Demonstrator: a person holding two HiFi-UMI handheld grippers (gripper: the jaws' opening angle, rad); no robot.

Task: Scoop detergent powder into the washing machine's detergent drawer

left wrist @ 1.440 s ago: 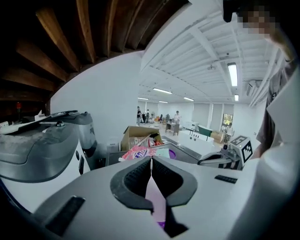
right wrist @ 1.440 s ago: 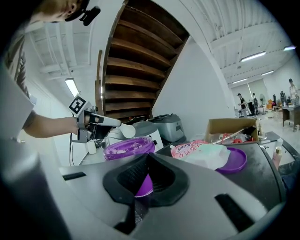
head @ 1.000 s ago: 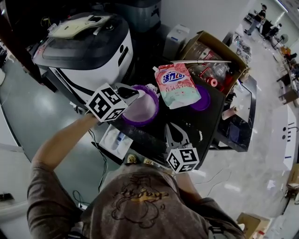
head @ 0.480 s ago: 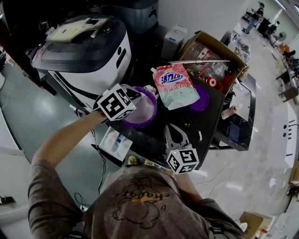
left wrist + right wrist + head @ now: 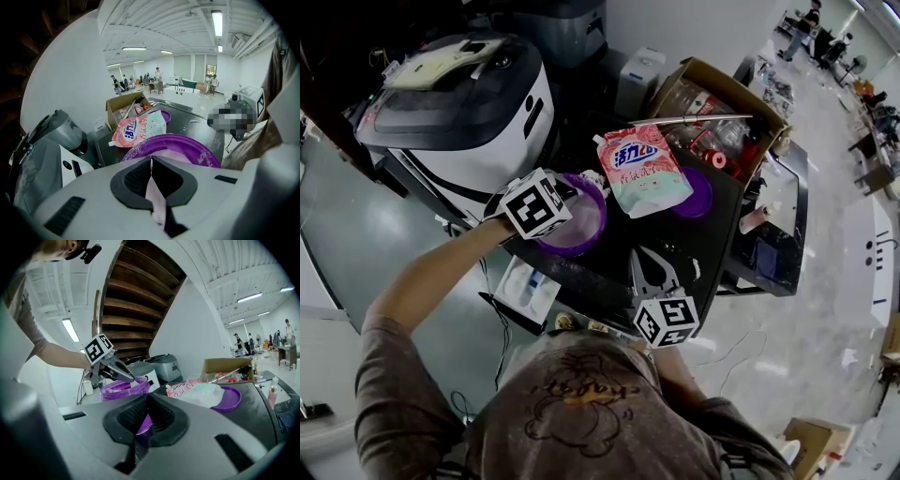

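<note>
Pinching the near rim of the round purple plastic tub [image 5: 581, 227] with the left gripper [image 5: 573, 188], jaws squeezed shut on the thin tub wall. Reaching in from the left side, jaws pointing across the tub toward the soap bag. Sitting upright on the black surface [image 5: 698, 258], the tub's open top facing up, white powder lying inside and dusting the rim. Sitting at the left edge of the surface, just beside the big white and black washing machine [image 5: 459, 112].

Lying flat right next to the tub: the pink and white plastic bag of detergent [image 5: 642, 171]. Running long-ways from far-left to near-right in the head view, the little spout end pointing away from the person and over toward the washing machine, the wide bottom end pointing to the right. Resting partly on a flat round purple plastic lid [image 5: 703, 199]. Standing behind the bag: an open brown cardboard box [image 5: 717, 82] with bottles inside.

Hanging at the near edge of the surface, close to the person's body: the right gripper [image 5: 643, 261], well apart from the tub. Pointing away from the person, toward the bag. Squeezing its jaws shut on a small purple piece [image 5: 143, 425], too hidden for telling what it is.
</note>
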